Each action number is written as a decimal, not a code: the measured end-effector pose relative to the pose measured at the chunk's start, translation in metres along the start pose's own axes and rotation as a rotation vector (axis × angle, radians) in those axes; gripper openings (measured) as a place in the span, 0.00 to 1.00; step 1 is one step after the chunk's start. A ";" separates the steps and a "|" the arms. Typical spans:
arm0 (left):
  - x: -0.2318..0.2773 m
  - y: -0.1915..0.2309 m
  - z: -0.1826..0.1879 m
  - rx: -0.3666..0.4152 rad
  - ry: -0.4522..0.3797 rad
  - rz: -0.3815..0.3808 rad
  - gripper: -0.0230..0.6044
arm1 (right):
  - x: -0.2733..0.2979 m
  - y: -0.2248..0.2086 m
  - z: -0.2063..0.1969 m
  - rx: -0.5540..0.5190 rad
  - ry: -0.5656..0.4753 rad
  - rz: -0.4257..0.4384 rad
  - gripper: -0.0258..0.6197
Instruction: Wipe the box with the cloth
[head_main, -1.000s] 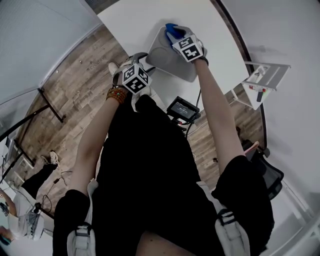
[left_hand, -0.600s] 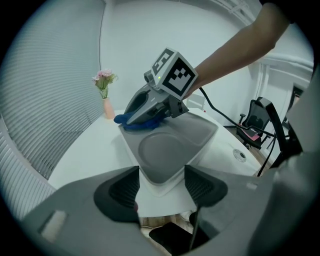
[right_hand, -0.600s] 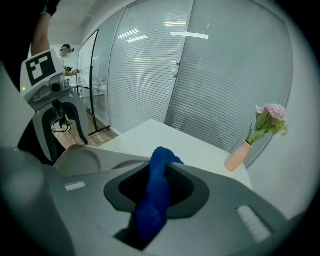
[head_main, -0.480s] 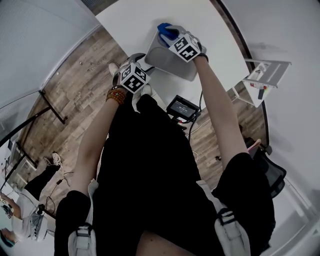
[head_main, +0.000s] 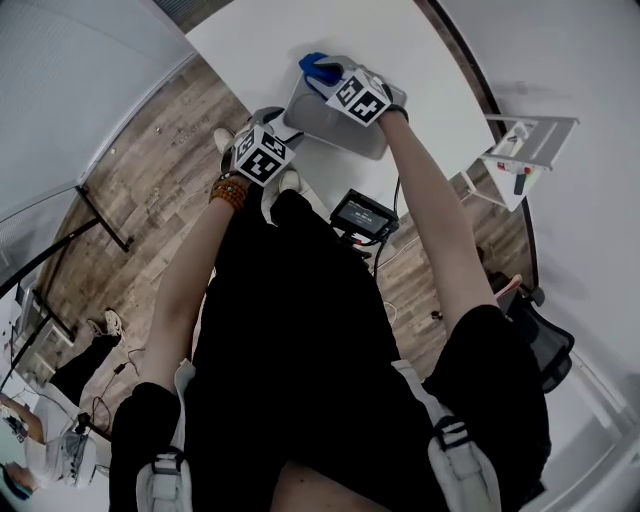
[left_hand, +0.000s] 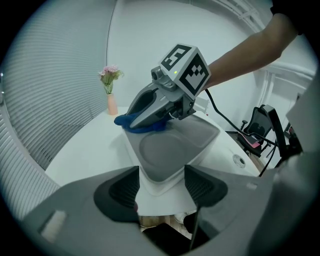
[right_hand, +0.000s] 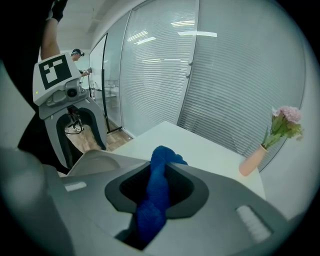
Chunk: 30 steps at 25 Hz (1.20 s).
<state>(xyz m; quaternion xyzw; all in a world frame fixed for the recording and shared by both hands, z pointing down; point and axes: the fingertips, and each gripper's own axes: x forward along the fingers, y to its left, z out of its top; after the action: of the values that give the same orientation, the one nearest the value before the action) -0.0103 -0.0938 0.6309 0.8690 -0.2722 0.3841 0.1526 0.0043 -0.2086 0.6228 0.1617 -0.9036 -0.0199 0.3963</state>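
A grey, white-sided box (head_main: 340, 125) lies on the white table (head_main: 420, 60). My right gripper (head_main: 328, 78) is over its far left corner, its jaws closing on a bunched blue cloth (head_main: 316, 68) that presses on the lid. In the right gripper view the cloth (right_hand: 156, 195) fills the gap between the jaws of the right gripper (right_hand: 157, 187). My left gripper (left_hand: 161, 182) has its wide-set jaws on either side of the box's near end (left_hand: 167, 187), pads against its sides. In that view the right gripper (left_hand: 150, 107) rubs the cloth (left_hand: 142, 125) on the far rim.
A pink vase with flowers (left_hand: 111, 97) stands at the table's far side, also in the right gripper view (right_hand: 255, 160). A small screen device (head_main: 365, 215) sits below the table edge. A white stand (head_main: 520, 150) and a chair (left_hand: 262, 125) are to the right.
My right gripper has slid the blue cloth leftward along the far end of the box. The left gripper has stayed at the box's near end.
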 end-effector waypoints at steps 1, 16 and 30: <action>-0.001 0.001 -0.001 -0.003 0.000 0.002 0.67 | 0.001 0.003 0.002 0.001 -0.003 0.007 0.19; 0.003 0.007 -0.004 0.020 0.003 0.034 0.67 | 0.001 0.030 0.009 0.060 -0.040 0.086 0.18; 0.003 0.011 -0.007 0.011 0.000 0.052 0.67 | -0.003 0.071 0.020 -0.114 -0.073 0.100 0.19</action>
<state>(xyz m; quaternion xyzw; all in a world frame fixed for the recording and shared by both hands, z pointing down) -0.0192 -0.1006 0.6379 0.8625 -0.2926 0.3893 0.1375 -0.0277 -0.1420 0.6188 0.0928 -0.9218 -0.0573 0.3720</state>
